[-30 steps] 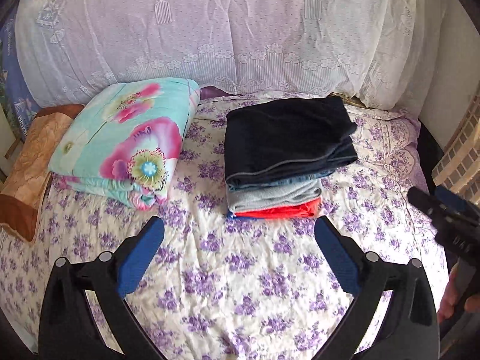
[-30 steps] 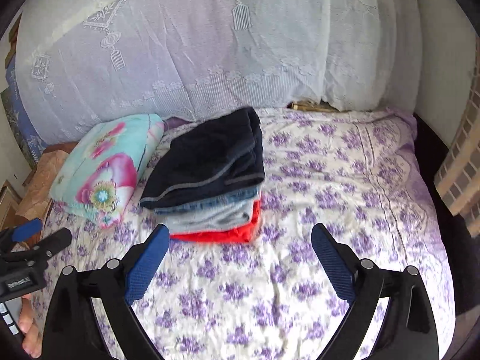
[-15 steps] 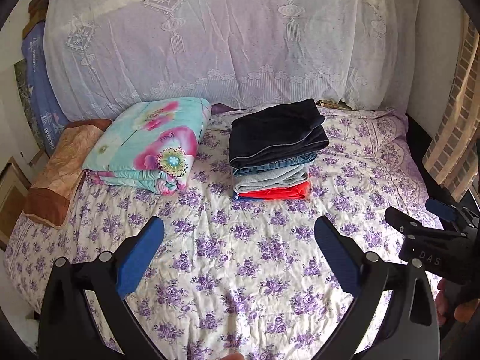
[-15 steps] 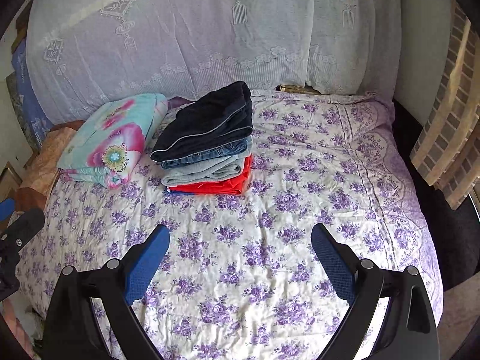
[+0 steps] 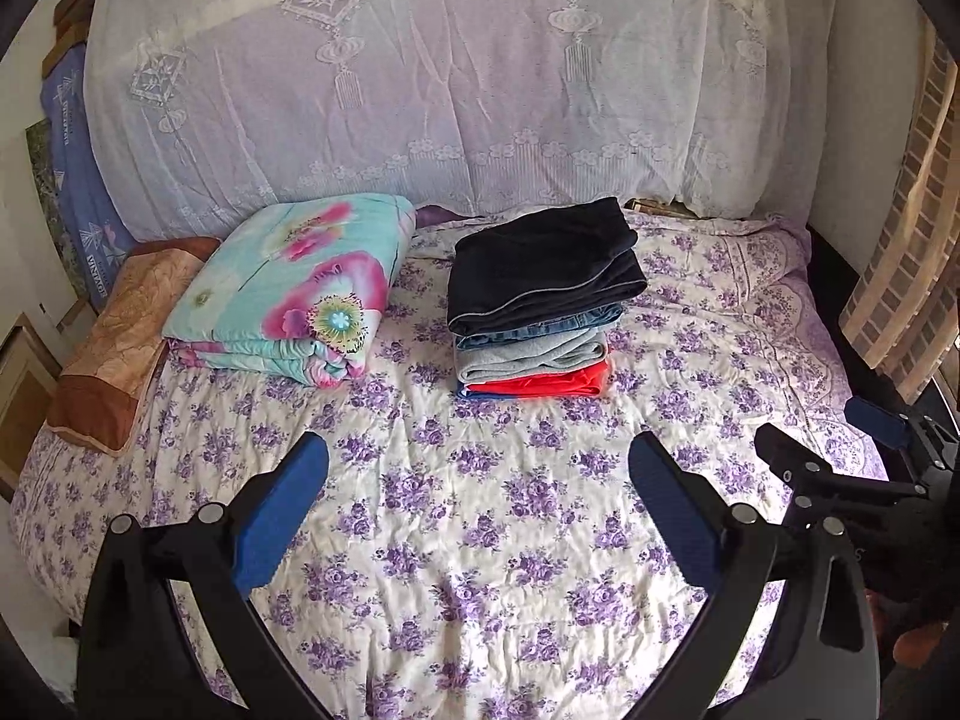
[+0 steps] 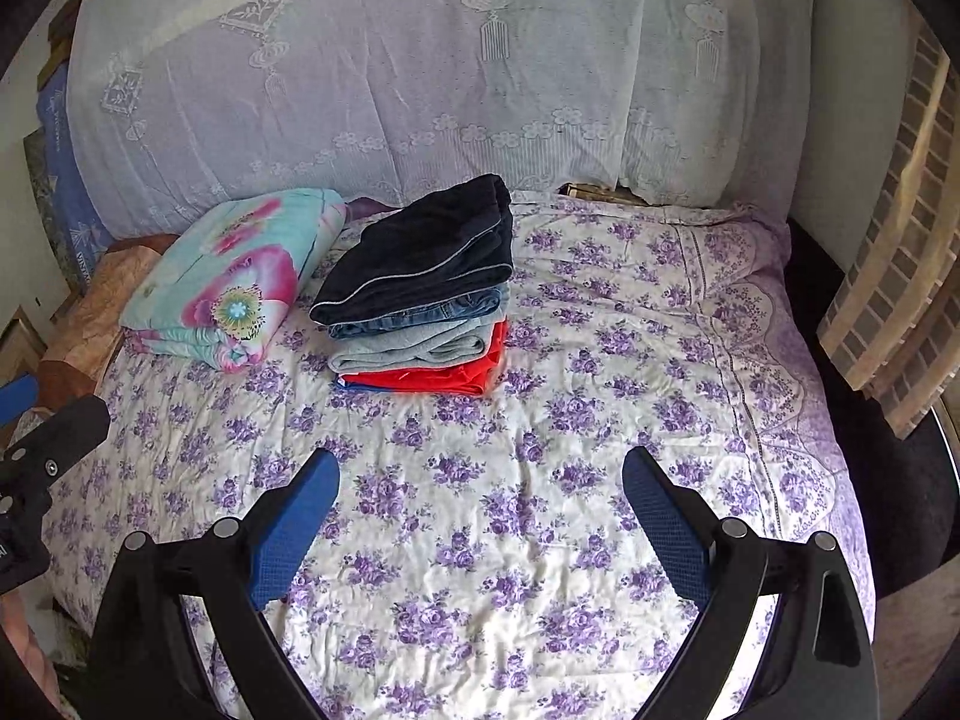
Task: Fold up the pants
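Wide bed under a purple-flowered sheet, bare across its near half. Lace drape behind. Folded quilt at far left, beside a brown pillow. At far centre, a tidy stack: dark pants on top, then denim, grey, and red at the bottom, all folded and square.

Left claw spread wide, empty, hovering above bare sheet, well short of the stack. Right claw likewise released, holding nothing.

No loose pair in either view, so probably at the end of a fold or between garments. To finish well: keep both claws clear of the stack, so no edge gets snagged and tipped. If another pair comes, lay it flat on the open near half, smooth from waistband to hem, pinch at matching corners, and fold both sides together to keep the edges aligned. Then set it squarely on top.
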